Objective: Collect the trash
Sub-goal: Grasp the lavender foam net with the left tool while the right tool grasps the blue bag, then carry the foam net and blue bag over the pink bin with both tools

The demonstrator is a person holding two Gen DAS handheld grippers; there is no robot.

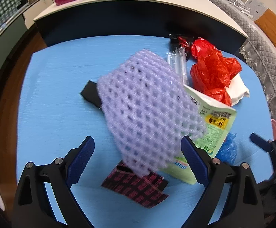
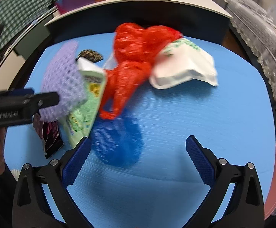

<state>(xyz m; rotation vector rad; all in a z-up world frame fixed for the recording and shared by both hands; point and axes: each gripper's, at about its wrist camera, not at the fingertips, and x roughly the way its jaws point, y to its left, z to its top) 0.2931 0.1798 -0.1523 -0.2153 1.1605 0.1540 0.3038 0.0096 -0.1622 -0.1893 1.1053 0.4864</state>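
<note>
Left gripper (image 1: pixel 138 159): jaws wide apart, nothing held; purple foam net (image 1: pixel 147 112) between and beyond fingers, untouched by pads. Right gripper (image 2: pixel 139 157): jaws wide apart, empty, over blue bag (image 2: pixel 117 142). Trash heaped on blue table (image 2: pixel 204 117): net atop green packet (image 1: pixel 212 129) and dark red-patterned wrapper (image 1: pixel 136 188); red bag (image 2: pixel 134 60) beside white bag (image 2: pixel 185 70).

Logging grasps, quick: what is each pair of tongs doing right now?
Left tongs: open, straddling the purple foam net, not gripping.
Right tongs: open, empty, by the blue bag.
</note>
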